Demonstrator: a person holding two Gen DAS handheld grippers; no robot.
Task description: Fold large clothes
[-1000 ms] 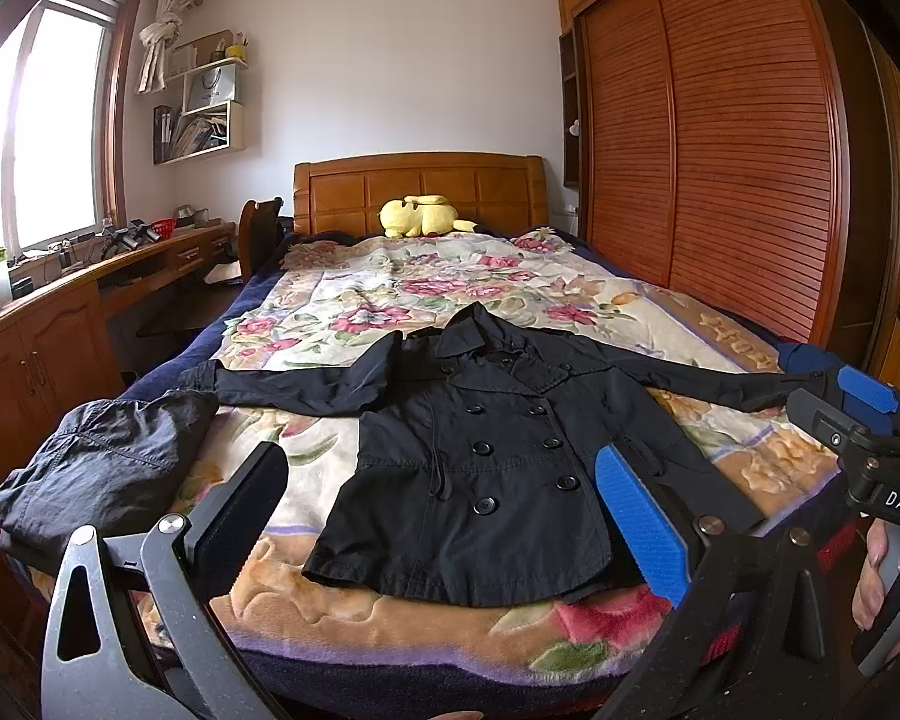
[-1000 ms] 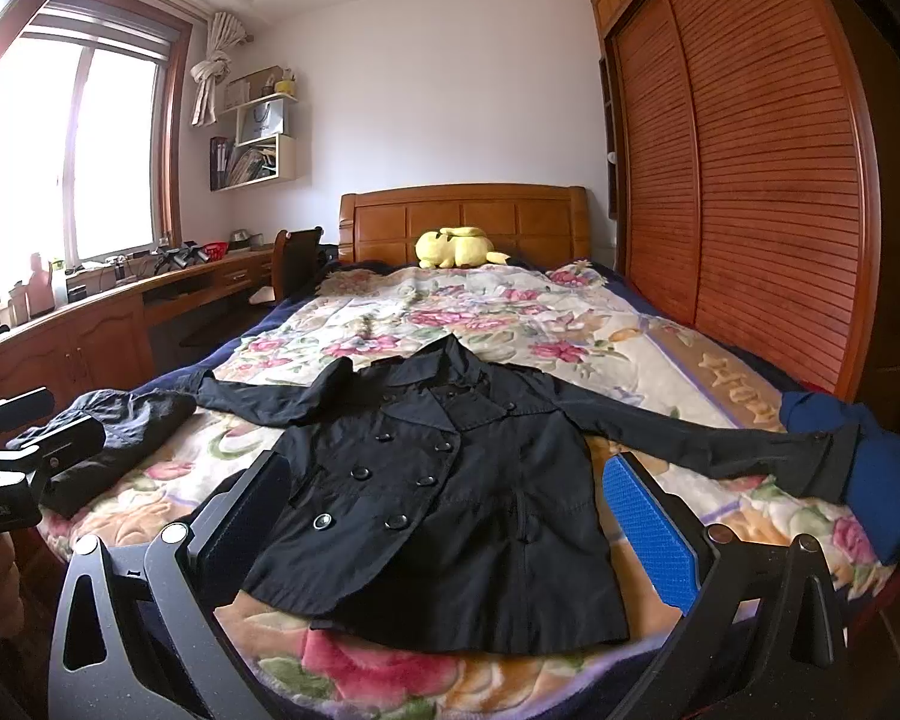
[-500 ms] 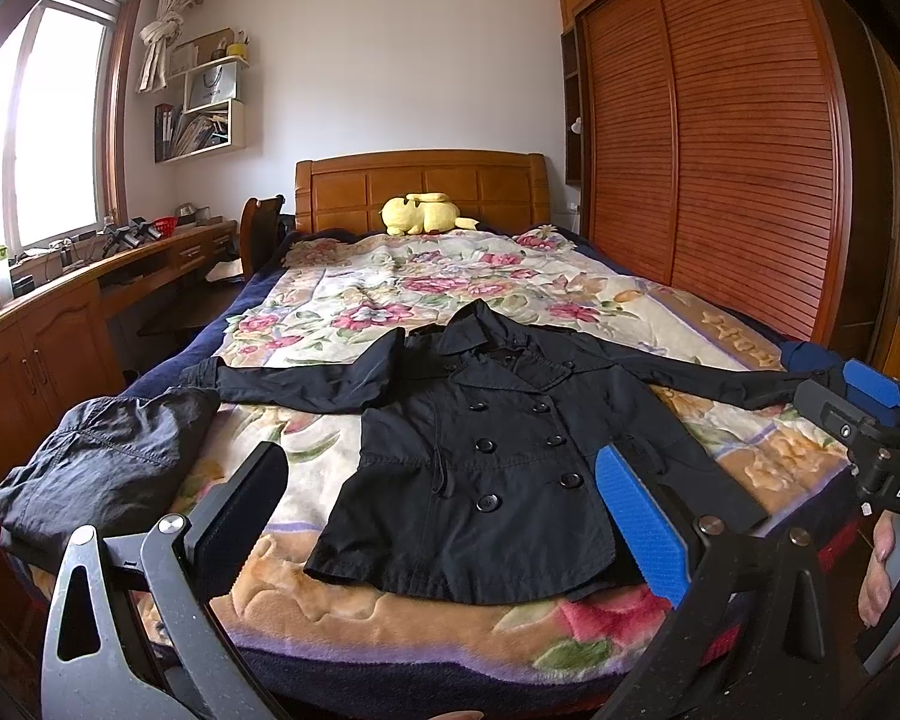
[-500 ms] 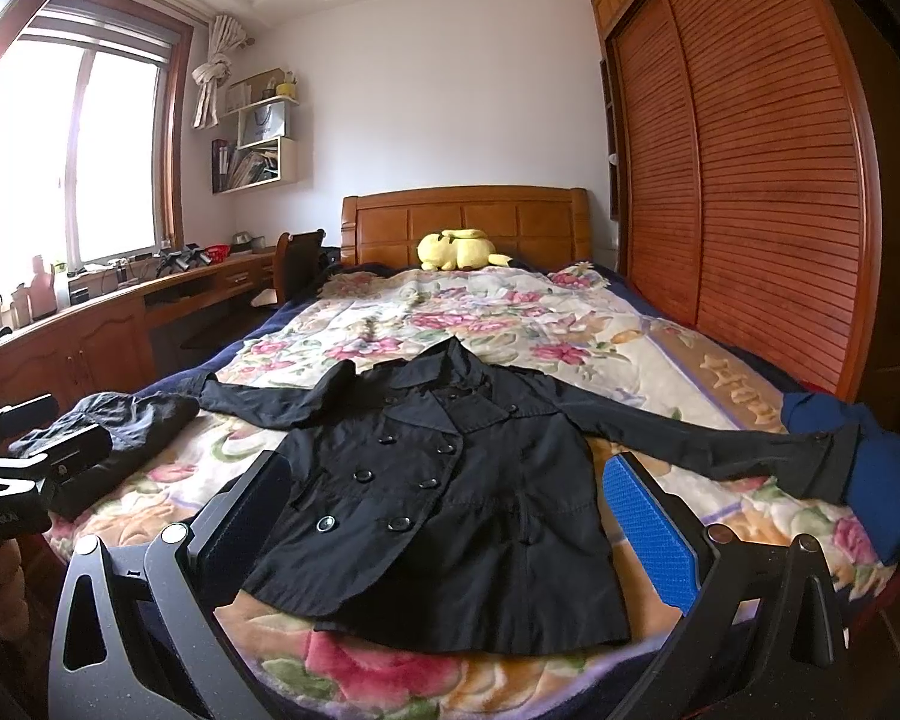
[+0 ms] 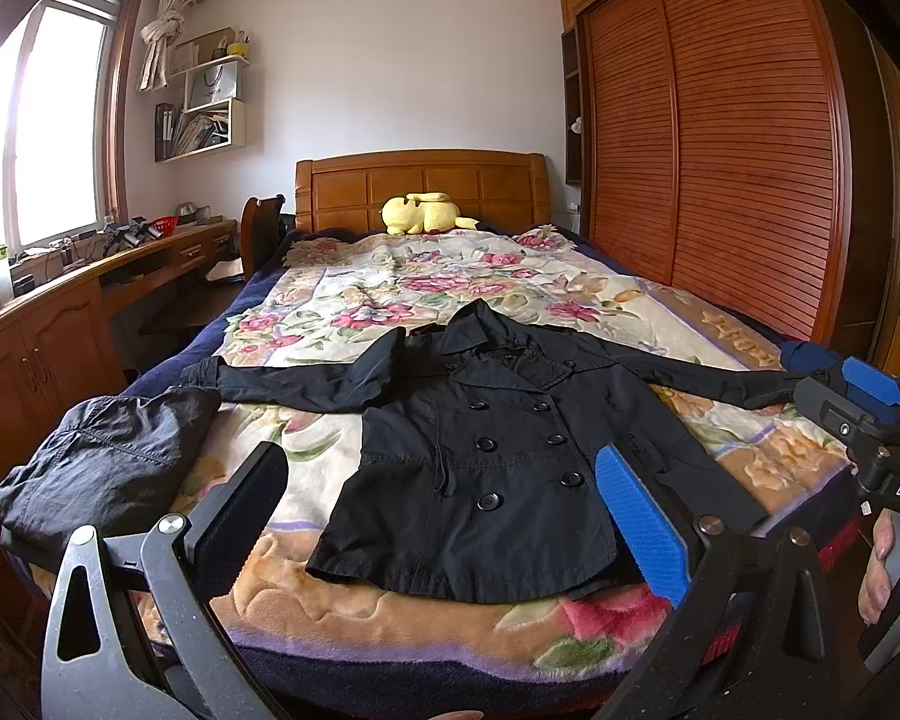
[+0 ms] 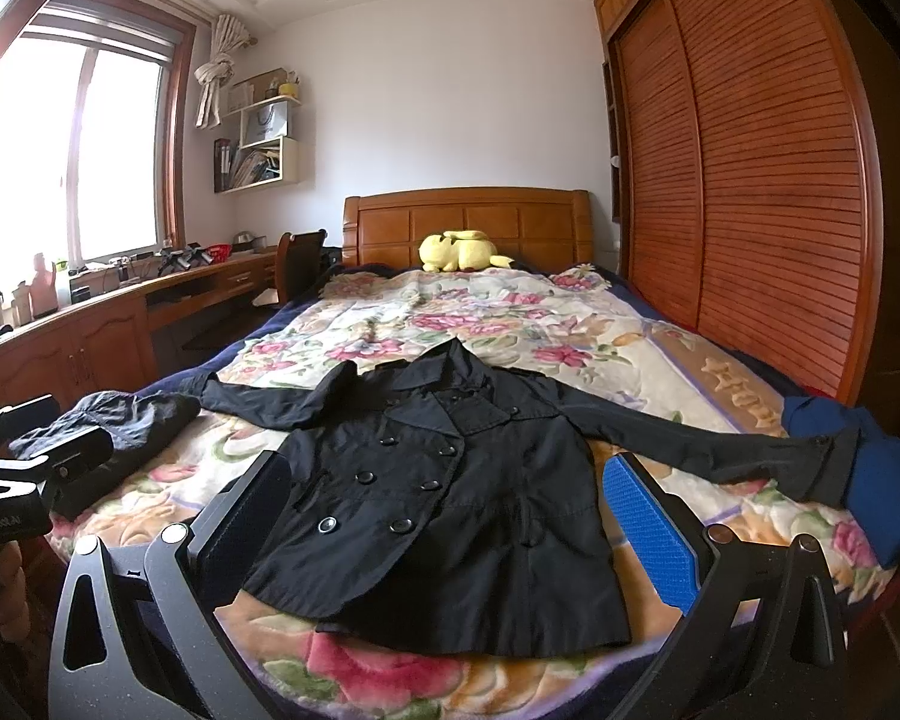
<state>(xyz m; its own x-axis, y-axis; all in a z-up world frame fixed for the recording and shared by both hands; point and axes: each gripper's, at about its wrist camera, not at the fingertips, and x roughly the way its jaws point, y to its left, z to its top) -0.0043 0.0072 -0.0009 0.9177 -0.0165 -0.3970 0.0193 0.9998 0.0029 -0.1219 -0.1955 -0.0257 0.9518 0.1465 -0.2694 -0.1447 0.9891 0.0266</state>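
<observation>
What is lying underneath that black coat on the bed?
The black coat lies flat on a floral blanket; its right cuff rests on a blue garment. Anything directly beneath it is hidden.

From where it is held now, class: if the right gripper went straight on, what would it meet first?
Probably the black coat spread on the bed: it fills the gap between the open jaws. Depth is uncertain.

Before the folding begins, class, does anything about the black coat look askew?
Yes. The black coat lies buttoned and flat, but its left sleeve is bunched near the shoulder, while the right sleeve stretches straight.
</observation>
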